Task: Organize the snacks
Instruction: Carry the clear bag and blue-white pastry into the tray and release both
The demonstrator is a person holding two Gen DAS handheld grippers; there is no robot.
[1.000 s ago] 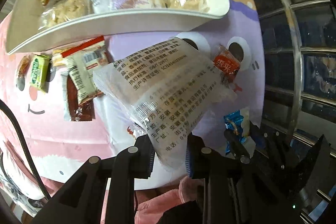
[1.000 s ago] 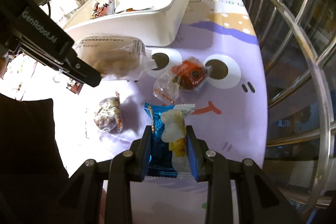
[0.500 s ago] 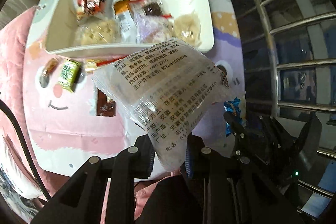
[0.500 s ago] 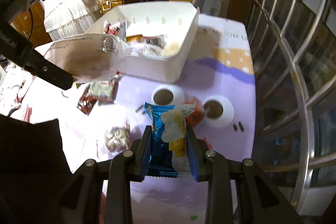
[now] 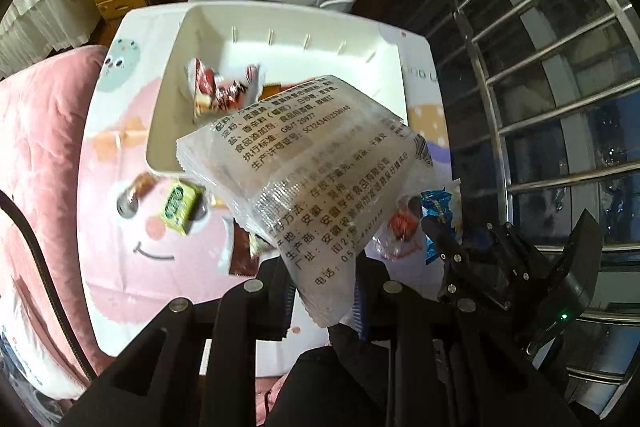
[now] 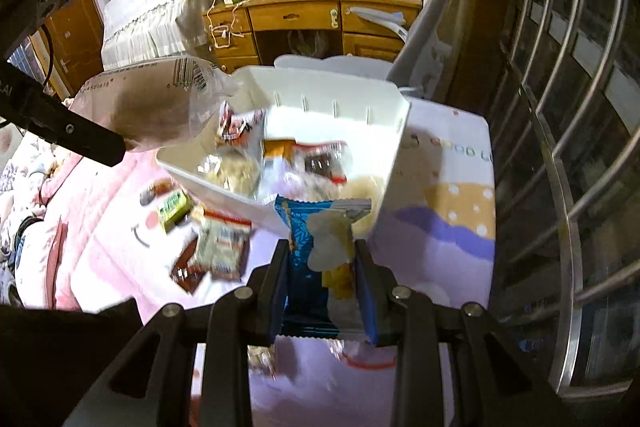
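Blue-padded jaws of the left gripper [image 5: 322, 303] pinch the tail seam of a clear printed packet [image 5: 308, 167], so it hangs free above the white bin [image 5: 168, 83]. The right gripper [image 6: 322, 287] clamps a blue snack pack [image 6: 316, 251] by its end, just short of the bin's near wall, probably for dropping in. Loose snacks [image 6: 216, 247] lie beside the bin.

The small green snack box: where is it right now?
The small green snack box lies on the cartoon-print mat, just outside the near left corner of the white bin, beside a small brown wrapped candy.
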